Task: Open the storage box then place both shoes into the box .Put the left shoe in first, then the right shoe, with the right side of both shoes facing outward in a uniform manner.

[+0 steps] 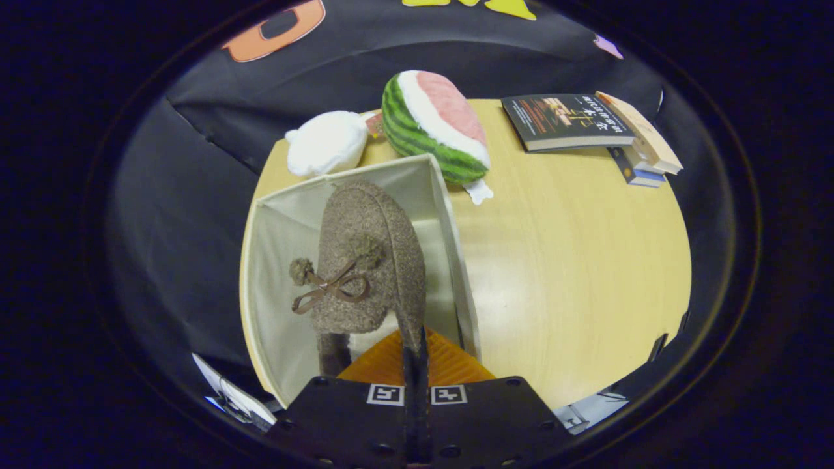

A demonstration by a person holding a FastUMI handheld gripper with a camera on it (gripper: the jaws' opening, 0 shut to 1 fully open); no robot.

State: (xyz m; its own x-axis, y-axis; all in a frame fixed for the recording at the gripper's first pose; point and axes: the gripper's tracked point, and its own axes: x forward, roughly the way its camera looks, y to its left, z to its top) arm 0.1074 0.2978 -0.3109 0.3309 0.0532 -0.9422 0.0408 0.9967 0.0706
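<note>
Evidently mid-placement: hand-held gripper [415, 345], fingers clenched on fuzzy brown bow-tied slipper [365, 260], holds it over the open cream fabric storage box [280, 228] at twelve o'clock; next, lower and release.

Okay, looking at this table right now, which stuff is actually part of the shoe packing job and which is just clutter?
Part of the job:
- brown fuzzy shoe, pinched at its edge in the gripper, jaws closed on it, held over the box
- open white storage box

Just lying about:
- watermelon plush beyond the box
- white plush beside it
- stack of books
- table
</note>
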